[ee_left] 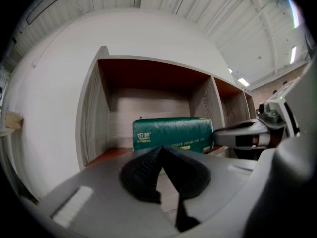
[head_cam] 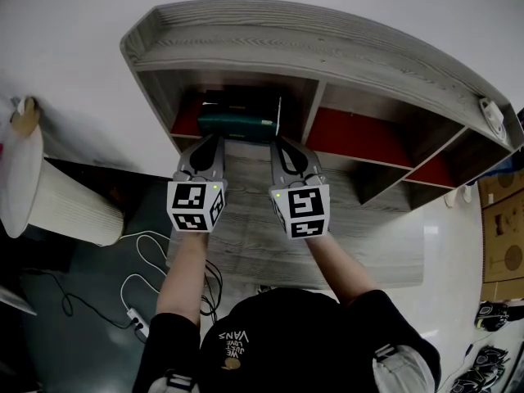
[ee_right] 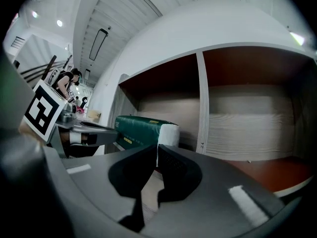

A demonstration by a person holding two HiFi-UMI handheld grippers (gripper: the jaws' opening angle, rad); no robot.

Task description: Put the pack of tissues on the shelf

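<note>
**Inspector:** State of left claw (ee_left: 161, 148)?

**Assessor:** Shut tip to tip, holding nothing. Held level, pointing into left compartment. Judged off the pack because placement appears finished.

**Inspector:** Location of pack of tissues (head_cam: 237, 121)?

**Assessor:** Lying flat on shelf (head_cam: 327, 60), in left compartment, close to its right divider and near front edge. Wrapped in glossy green film. Soft-cornered block shape, with white end face showing from right.

**Inspector:** And right claw (ee_right: 154, 148)?

**Assessor:** Also closed and empty, hovering over desk (head_cam: 246, 236), tips just beside pack. Contact not determinable.

**Inspector:** Materials?

**Assessor:** Grey wood-grain boards, curved top edge, red-brown compartment floors. Black ribbed pads on both claws.
</note>
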